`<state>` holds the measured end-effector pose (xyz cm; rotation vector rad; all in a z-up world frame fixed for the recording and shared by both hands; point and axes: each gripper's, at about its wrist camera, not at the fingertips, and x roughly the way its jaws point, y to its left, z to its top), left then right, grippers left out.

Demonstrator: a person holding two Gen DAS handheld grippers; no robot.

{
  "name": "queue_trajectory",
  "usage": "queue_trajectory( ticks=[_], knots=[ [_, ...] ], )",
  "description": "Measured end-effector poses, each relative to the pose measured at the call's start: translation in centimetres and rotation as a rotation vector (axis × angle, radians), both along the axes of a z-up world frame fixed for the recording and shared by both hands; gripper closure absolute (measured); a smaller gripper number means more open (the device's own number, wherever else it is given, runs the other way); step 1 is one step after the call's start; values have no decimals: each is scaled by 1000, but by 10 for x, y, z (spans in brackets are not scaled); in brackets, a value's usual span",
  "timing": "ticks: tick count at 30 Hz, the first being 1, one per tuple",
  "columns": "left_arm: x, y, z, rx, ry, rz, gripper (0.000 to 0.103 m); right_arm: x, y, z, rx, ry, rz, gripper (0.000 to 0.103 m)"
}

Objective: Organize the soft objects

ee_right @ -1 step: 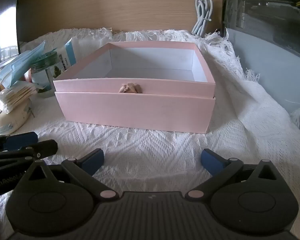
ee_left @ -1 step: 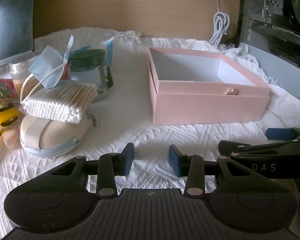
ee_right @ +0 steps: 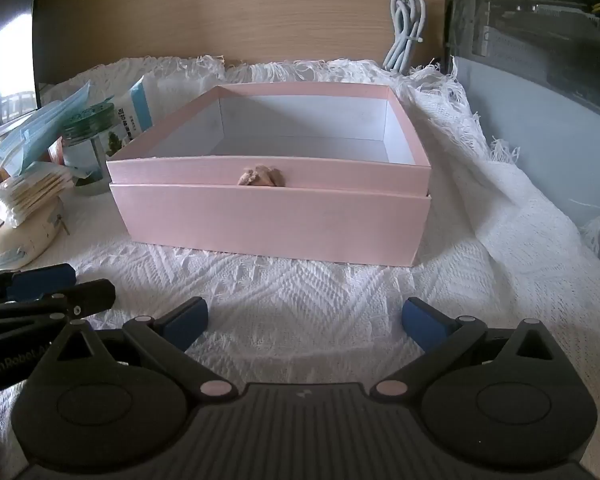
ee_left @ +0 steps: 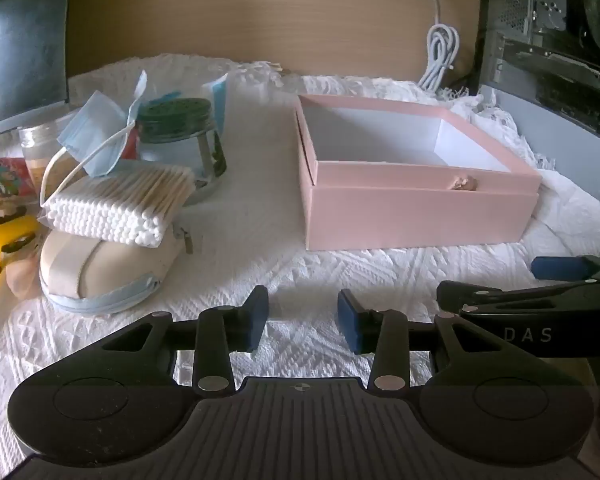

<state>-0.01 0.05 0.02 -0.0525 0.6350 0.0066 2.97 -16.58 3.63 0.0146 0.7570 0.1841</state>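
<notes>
A white woven cloth (ee_right: 308,292) covers the surface before a wooden wall (ee_right: 220,12). The pink box (ee_right: 272,216) stands open in the middle. Left of it a cotton swab pack (ee_left: 116,208) lies on a beige pouch (ee_left: 100,276), face masks (ee_left: 100,140) behind. The left gripper (ee_left: 302,322) is narrowly apart, the right gripper (ee_right: 304,322) wide, both holding nothing.

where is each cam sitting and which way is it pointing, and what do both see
Left wrist: sits on the left hand-held gripper, low over the white cloth, facing forward at the pack of cotton swabs on a zip pouch; its own open blue-padded fingers show, with the right hand-held gripper at the right edge.
Right wrist: sits on the right hand-held gripper, facing the pink box head-on; its wide-open fingers show, with the left hand-held gripper at lower left.
Shared: pink box, cotton swabs, pouch, white cable.
</notes>
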Motion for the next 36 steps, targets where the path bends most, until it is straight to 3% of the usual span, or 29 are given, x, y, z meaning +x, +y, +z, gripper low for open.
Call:
queue_trajectory(
  ticks=[36],
  knots=[
    [2, -5, -3, 33, 4, -1, 60, 1, 0, 0, -8, 1, -6, 0]
  ],
)
